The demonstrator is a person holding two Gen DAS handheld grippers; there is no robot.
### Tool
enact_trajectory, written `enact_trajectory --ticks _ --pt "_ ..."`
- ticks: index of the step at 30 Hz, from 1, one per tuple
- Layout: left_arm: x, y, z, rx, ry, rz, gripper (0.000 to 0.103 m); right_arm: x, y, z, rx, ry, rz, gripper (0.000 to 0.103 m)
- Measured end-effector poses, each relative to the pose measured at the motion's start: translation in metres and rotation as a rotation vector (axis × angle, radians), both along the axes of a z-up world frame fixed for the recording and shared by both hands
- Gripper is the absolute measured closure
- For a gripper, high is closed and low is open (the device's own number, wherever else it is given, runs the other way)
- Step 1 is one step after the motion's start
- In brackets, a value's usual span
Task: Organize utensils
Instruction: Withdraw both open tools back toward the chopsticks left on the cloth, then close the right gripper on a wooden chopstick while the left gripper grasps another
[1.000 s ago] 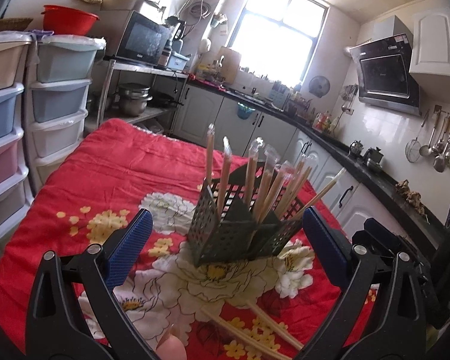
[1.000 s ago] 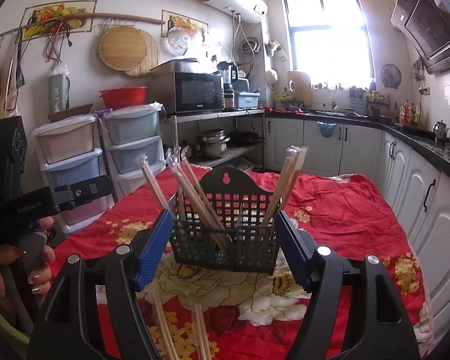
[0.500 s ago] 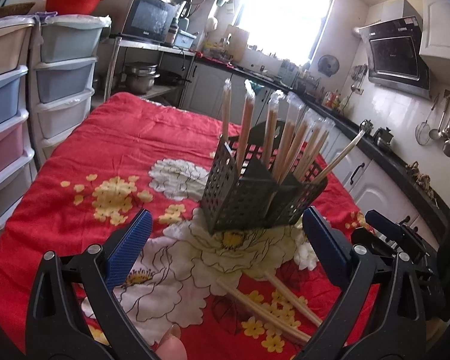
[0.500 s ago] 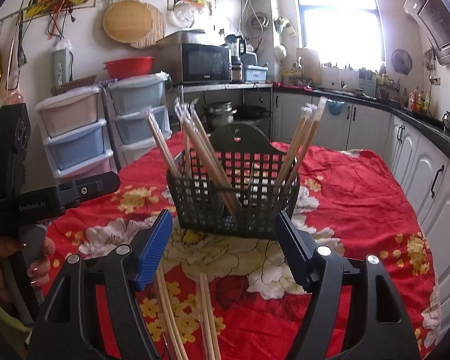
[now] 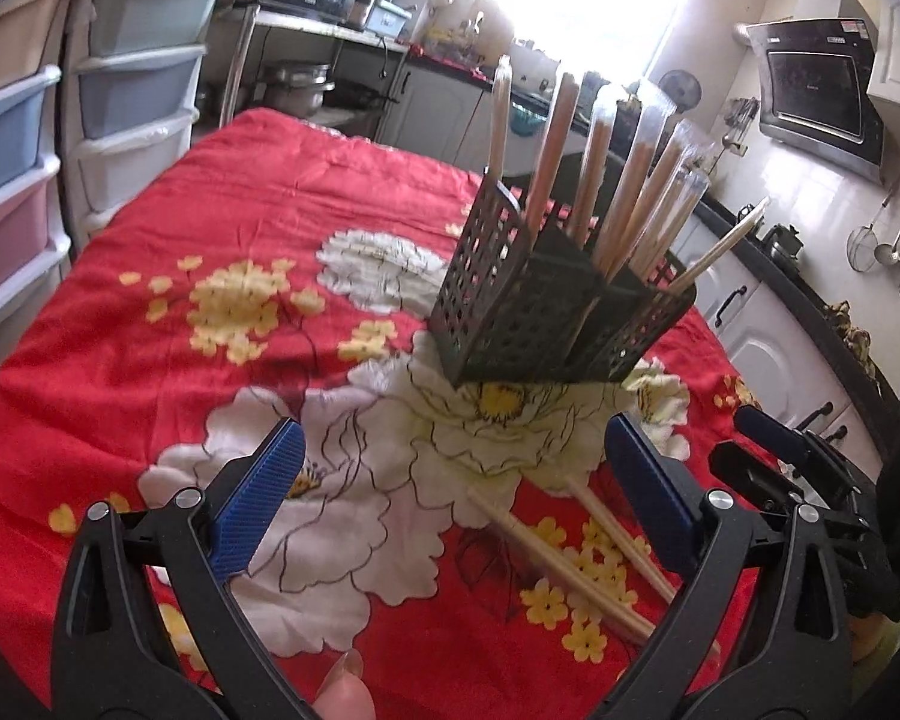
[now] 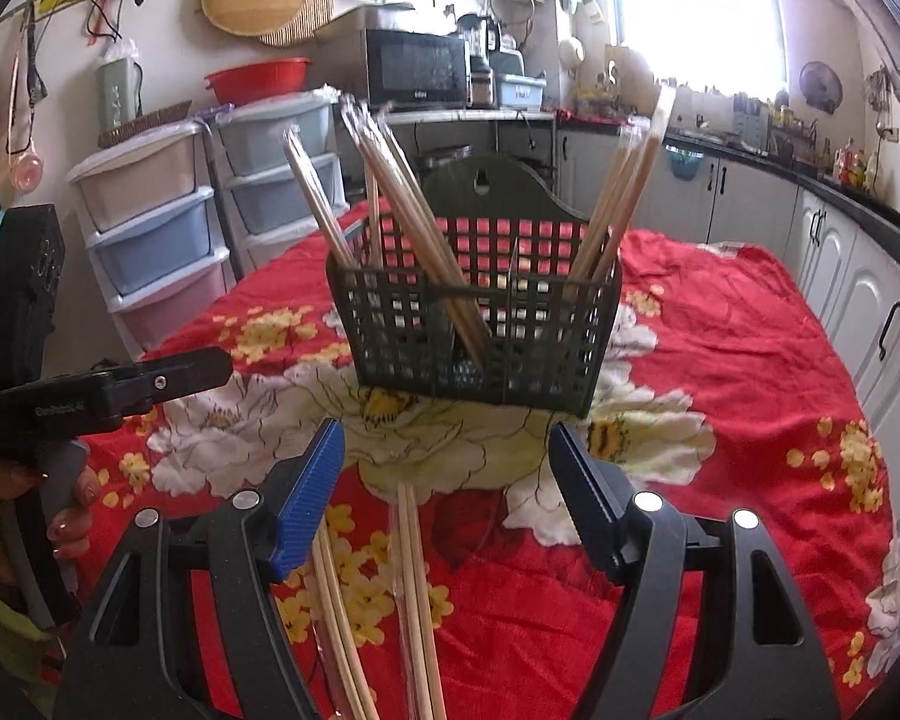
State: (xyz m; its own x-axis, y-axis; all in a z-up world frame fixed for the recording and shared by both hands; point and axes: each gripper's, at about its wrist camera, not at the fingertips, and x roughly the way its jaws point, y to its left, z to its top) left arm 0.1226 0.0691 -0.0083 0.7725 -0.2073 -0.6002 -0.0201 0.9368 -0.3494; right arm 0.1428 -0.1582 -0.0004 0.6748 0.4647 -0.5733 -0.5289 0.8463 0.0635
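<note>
loose chopsticks [image 6: 414,600] cut off below

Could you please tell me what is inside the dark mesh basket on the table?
The basket holds chopsticks standing upright, some plastic-wrapped, split between its left and right compartments. Their lower ends are partly hidden by the mesh.

Little lettering can be read. In the right wrist view, the black arm of the left claw [image 6: 114,393], out to the left of the right claw [image 6: 447,501], carries a small pale printed word, too blurred to spell out. The microwave [image 6: 417,69], far beyond and above the right claw, has a small brand mark low on its door that stays illegible. The same mark in the left wrist view is no clearer.
</note>
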Motion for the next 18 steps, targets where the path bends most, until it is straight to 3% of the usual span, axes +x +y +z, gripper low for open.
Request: enact_trajectory --ticks 4,18 --pt "0.001 0.001 -0.010 -0.030 0.034 -0.017 0.011 0.004 0.002 -0.010 -0.015 0.038 0.012 0.035" --pt "0.008 -0.005 -0.032 -0.083 0.116 -0.065 0.027 0.009 0.016 -0.037 -0.082 0.122 0.055 0.035"
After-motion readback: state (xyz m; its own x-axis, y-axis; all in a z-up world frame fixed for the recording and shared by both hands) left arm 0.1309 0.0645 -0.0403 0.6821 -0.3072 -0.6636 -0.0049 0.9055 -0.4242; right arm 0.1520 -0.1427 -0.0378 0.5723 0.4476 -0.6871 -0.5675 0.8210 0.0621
